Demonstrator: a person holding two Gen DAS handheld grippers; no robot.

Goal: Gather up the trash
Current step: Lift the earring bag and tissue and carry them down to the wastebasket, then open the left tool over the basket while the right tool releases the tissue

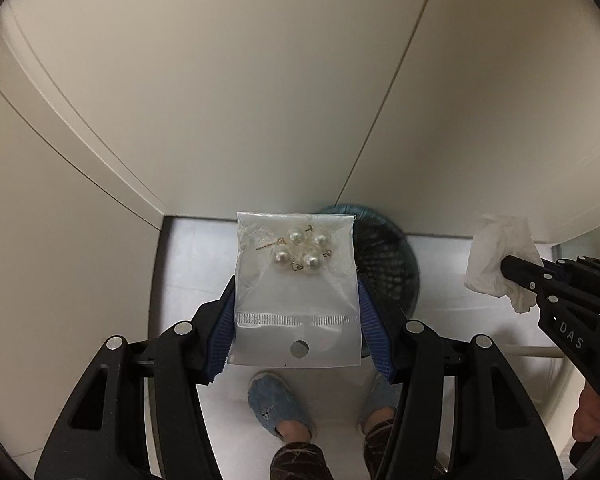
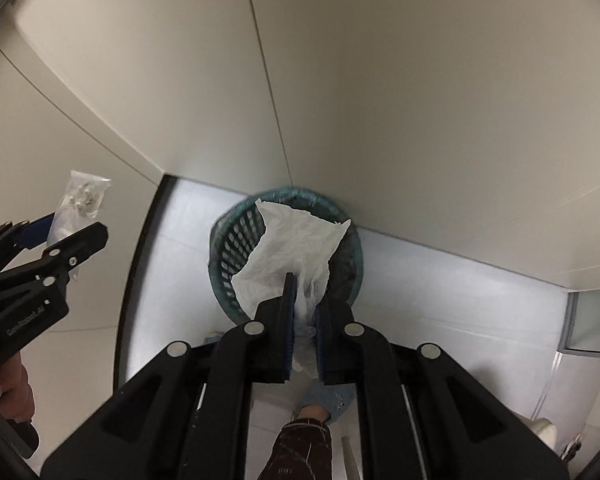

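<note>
From my left wrist camera, my left gripper point(image 1: 296, 320) clamps a clear zip bag point(image 1: 296, 292) between its blue pads point(image 1: 370, 328), with four pearl beads point(image 1: 299, 248) inside the bag's far end. Beyond and below the bag, a teal mesh wastebasket point(image 1: 388, 256) stands on the pale floor point(image 1: 196, 256) against cream cabinet panels point(image 1: 240, 92). At the right edge, my right gripper point(image 1: 508, 268) pinches a crumpled white tissue point(image 1: 496, 256), and blue slippers point(image 1: 276, 404) show below.
</note>
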